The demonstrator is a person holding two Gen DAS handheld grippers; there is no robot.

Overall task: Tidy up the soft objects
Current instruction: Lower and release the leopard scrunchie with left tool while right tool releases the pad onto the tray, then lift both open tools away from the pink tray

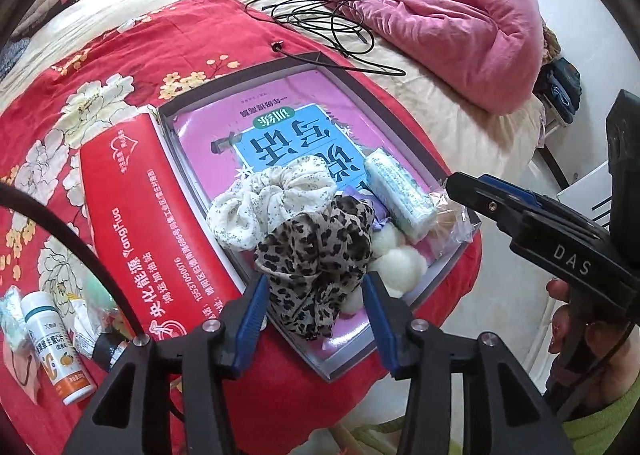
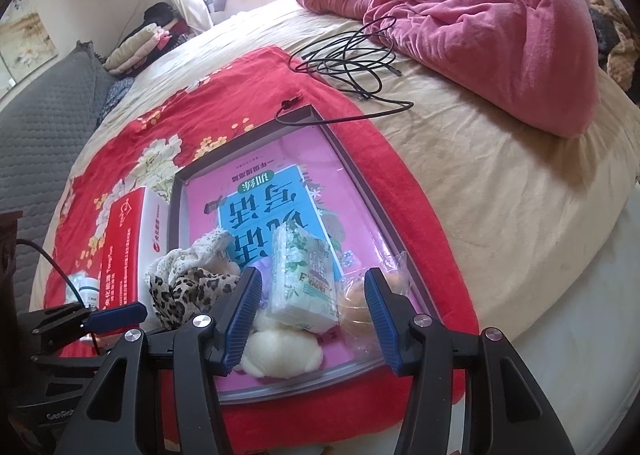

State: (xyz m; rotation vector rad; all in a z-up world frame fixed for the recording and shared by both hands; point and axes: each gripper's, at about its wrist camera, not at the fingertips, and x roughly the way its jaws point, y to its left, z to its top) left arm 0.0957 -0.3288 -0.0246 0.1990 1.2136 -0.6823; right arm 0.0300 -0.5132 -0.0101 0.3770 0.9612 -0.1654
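Note:
A shallow grey box (image 1: 224,83) (image 2: 356,163) lined with a pink and blue book cover lies on a red floral cloth. In it are a leopard-print scrunchie (image 1: 316,251) (image 2: 188,291), a white dotted scrunchie (image 1: 260,207) (image 2: 188,255), a tissue pack (image 1: 400,195) (image 2: 300,287), white fluffy balls (image 1: 400,263) (image 2: 280,355) and a clear bag (image 1: 452,215) (image 2: 360,303). My left gripper (image 1: 316,307) is open around the near end of the leopard scrunchie. My right gripper (image 2: 312,315) is open around the tissue pack, above the box's near end, and also shows at the right of the left wrist view (image 1: 500,207).
A red carton (image 1: 136,223) (image 2: 120,247) lies left of the box. A vitamin bottle (image 1: 56,347) and small packets (image 1: 92,315) lie at the near left. A black cable (image 1: 332,19) (image 2: 352,55) and a pink quilt (image 1: 440,7) (image 2: 500,15) lie beyond on the beige bed.

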